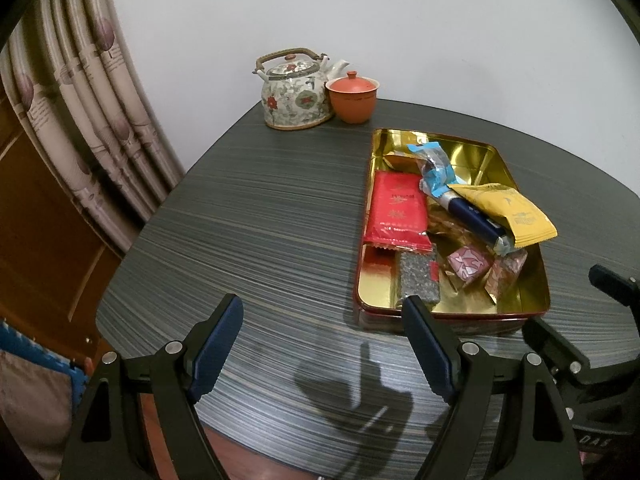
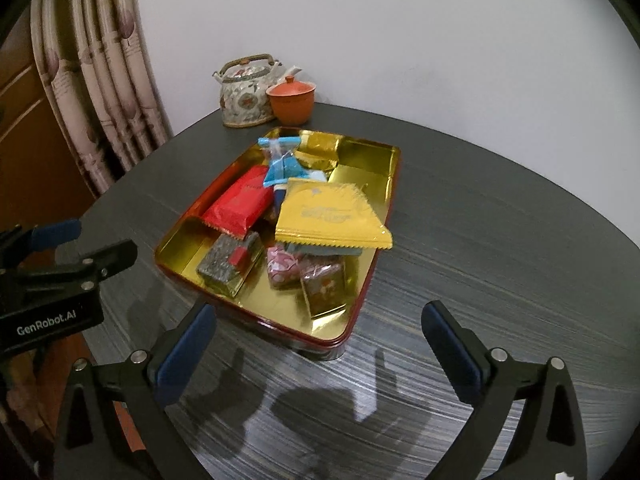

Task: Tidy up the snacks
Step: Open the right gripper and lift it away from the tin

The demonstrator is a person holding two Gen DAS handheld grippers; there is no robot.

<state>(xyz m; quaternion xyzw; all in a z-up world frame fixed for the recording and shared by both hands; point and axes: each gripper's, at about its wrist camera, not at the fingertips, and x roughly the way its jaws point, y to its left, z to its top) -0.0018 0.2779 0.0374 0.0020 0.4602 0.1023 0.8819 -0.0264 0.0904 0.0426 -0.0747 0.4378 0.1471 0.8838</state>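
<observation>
Both claws hang over the dark striped table with nothing between their fingers: the left gripper spread wide, the right gripper likewise. From the right wrist, the gold-lined snack tin sits at twelve o'clock, holding a red packet, a yellow packet and small wrapped sweets. Beyond it stand a floral teapot and an orange lidded cup.

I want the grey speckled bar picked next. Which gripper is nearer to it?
Left, likely. The left gripper hovers open just before the tin's near rim, one finger beside the grey speckled bar. The right gripper sits open, further back from the tin's corner.
</observation>
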